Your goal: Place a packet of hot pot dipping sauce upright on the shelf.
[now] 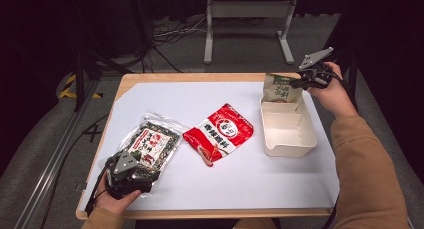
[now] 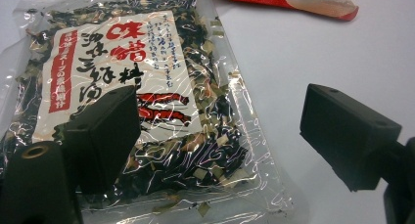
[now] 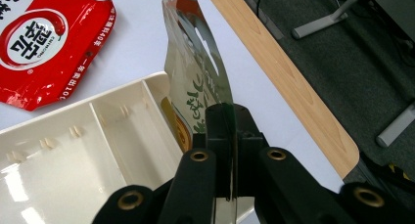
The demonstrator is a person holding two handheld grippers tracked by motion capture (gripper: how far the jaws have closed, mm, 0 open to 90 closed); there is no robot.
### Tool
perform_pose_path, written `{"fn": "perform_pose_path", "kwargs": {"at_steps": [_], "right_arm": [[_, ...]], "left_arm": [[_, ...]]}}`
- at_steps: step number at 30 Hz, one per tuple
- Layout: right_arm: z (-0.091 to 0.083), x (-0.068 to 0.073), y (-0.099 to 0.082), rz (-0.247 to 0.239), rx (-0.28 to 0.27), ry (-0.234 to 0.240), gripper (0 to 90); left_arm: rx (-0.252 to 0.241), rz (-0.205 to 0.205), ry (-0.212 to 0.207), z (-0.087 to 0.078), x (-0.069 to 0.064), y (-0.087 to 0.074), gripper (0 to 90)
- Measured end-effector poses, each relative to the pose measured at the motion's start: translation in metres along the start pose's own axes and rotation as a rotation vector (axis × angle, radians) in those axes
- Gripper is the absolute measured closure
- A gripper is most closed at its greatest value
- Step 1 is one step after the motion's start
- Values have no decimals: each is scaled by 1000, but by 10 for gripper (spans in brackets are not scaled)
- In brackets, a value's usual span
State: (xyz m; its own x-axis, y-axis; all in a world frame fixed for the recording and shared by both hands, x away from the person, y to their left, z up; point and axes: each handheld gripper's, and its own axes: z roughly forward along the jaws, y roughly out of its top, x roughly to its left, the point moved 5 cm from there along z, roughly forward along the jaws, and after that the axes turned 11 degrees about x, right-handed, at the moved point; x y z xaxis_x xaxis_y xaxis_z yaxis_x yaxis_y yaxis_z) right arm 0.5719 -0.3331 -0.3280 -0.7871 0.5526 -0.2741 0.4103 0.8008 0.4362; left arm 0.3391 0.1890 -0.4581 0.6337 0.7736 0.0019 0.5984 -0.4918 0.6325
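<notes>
A red packet [image 1: 218,132] is seen lying flat mid-counter [image 1: 200,96], well apart from a grey stand [image 1: 248,19] on the floor beyond.

Under my left hand lies a clear packet of dried greens [image 2: 147,111]; its white label carries big red and black East Asian brush characters, and a red strip down its side has small white ones I can't make out. The red pouch [image 3: 44,43] shows a white round badge with large black characters and small white print along its edge, including "40". The green pouch [image 3: 195,72] bears white characters, unreadable edge-on.
</notes>
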Motion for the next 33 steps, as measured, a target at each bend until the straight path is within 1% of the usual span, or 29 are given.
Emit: {"fn": "perform_pose_path", "kwargs": {"at_steps": [2,6,10,11,12,14,16,17,20,21,22,23,25,26,28,31,32,33], "right_arm": [[0,0,0,3,-1,-2,877],[2,-1,-3,35,-8,-3,871],[2,1,-3,52,-23,-1,822],[2,2,-3,61,-26,-3,796],[2,2,-3,61,-26,-3,796],[0,2,-3,80,-37,-23,729],[-2,2,-4,113,-47,-43,645],[-3,1,-5,129,-58,-50,614],[-9,-1,-10,164,-81,-69,535],[-13,-1,-12,177,-103,-82,516],[-13,-1,-12,177,-103,-82,516],[-18,-1,-14,188,-120,-93,494],[-20,-1,-15,193,-124,-98,484],[-26,1,-16,218,-136,-117,447],[-29,3,-16,226,-139,-126,439],[-39,10,-13,252,-162,-161,416],[-43,12,-11,259,-176,-169,410],[-49,20,-8,266,-196,-170,389]], "left_arm": [[1,-3,-4,0,-1,0,155],[3,-5,-6,0,-1,0,154],[5,5,-9,1,0,1,154],[1,0,-10,1,-1,2,154],[1,0,-10,1,-1,2,154],[0,4,-13,1,-1,3,154],[0,3,-14,1,-2,4,154],[-1,12,-16,2,-2,5,154],[-2,19,-22,4,-4,8,154],[-3,29,-25,5,-4,10,154],[-3,29,-25,5,-4,10,154],[-6,34,-29,6,-5,12,154],[-10,33,-36,7,-6,14,154],[-8,42,-42,8,-6,16,154],[-8,42,-44,9,-6,17,154],[-7,46,-51,11,-8,20,154],[-11,51,-53,12,-8,21,154],[-10,58,-56,13,-9,23,153]]}}
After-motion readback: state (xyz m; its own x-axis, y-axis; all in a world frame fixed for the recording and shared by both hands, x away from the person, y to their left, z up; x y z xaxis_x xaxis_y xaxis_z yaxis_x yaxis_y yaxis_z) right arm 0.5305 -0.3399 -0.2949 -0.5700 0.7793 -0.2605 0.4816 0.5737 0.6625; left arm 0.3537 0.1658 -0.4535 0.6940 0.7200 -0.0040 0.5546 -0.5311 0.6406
